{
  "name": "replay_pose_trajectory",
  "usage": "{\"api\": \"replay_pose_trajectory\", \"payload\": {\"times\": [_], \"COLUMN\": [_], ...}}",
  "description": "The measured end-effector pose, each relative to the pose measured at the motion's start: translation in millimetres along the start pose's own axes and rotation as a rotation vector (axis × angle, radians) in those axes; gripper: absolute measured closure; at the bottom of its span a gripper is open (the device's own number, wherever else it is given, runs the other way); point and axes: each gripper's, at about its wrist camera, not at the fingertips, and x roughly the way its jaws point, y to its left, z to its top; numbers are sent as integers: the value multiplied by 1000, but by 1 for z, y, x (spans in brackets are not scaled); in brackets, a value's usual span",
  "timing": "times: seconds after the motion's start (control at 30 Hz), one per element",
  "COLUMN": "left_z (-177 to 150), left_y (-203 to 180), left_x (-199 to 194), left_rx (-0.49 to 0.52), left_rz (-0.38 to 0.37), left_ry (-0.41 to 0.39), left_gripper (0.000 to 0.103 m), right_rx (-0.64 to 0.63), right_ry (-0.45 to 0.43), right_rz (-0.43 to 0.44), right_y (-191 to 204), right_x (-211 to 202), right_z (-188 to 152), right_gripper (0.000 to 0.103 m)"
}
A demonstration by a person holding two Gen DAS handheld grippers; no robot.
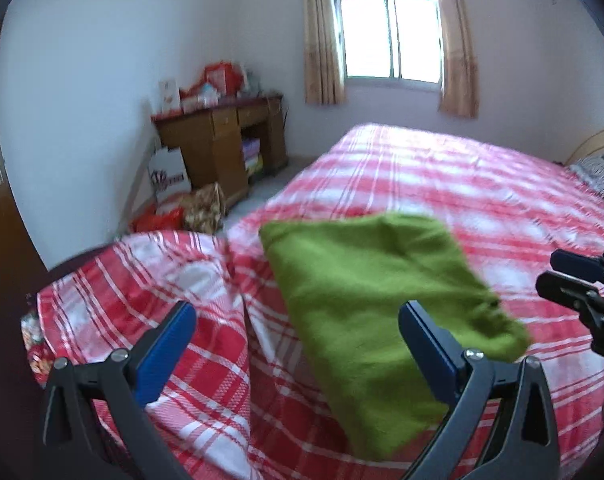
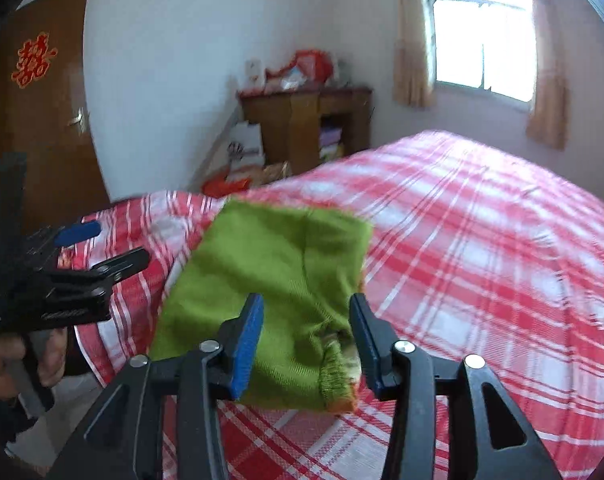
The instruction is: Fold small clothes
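Folded green garment (image 1: 365,296) lies flat on the checked bed (image 1: 481,184), ahead of left gripper (image 1: 298,316) and right gripper (image 2: 305,312), both spread apart and empty, the fold apparently done.

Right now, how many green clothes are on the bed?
1. The green cloth lies folded near the front corner of the bed, between the left tongs and right tongs. Both tongs are open and off it. More could be out of view.
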Motion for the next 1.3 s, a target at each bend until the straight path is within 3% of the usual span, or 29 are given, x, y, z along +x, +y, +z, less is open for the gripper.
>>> {"api": "replay_pose_trajectory", "payload": {"times": [0.2,0.47,1.3], "left_z": [15,20,14], "left_y": [-1,1,-4], "left_x": [-37,-54,-53], "left_rx": [-23,-31,-25], "left_rz": [-37,-58,-45], "left_ry": [-96,-149,-151], "left_gripper": [0,0,0], "right_rx": [4,-6,-1], "right_ry": [-75,-111,-125], "right_rz": [-13,-26,-12], "right_y": [6,13,10], "right_x": [-40,-60,-69], "right_z": [13,16,13], "right_gripper": [43,43,42]}}
